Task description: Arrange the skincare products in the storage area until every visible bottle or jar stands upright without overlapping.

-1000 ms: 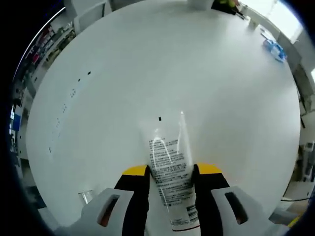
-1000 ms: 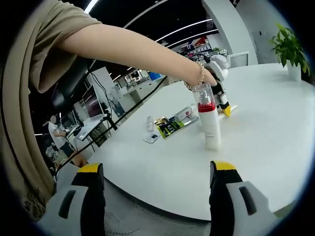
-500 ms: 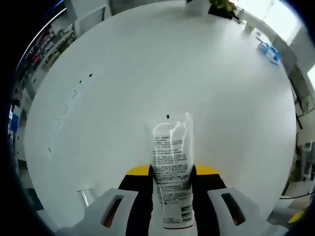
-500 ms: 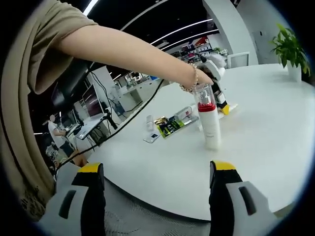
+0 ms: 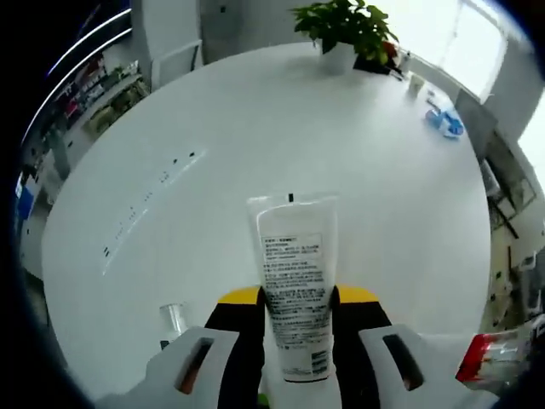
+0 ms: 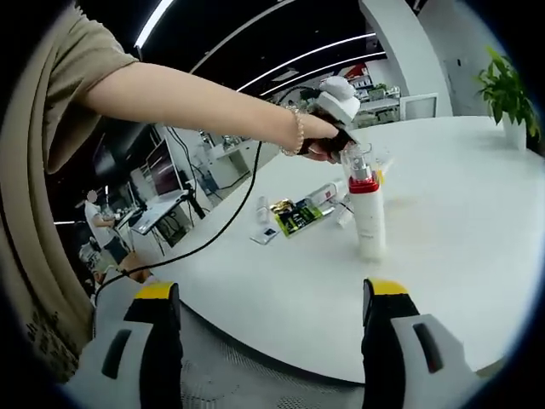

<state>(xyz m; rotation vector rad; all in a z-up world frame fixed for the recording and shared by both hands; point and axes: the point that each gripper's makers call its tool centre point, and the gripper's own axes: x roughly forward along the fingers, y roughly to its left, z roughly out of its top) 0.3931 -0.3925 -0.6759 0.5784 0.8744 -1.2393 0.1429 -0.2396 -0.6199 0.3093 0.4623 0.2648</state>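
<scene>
Tube [image 5: 295,294]: clamped in left tool [image 5: 293,300], now lifted clear of tabletop [image 5: 255,136], ready to stand.
Right tool [image 6: 271,298]: gaping, empty.
Bottle [image 6: 367,213]: upright.

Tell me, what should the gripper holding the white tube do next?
Probably lower it. The left gripper clamps the white tube above the round white table, so setting it upright on a bare patch beside the standing red-collared bottle looks like the next step.
</scene>
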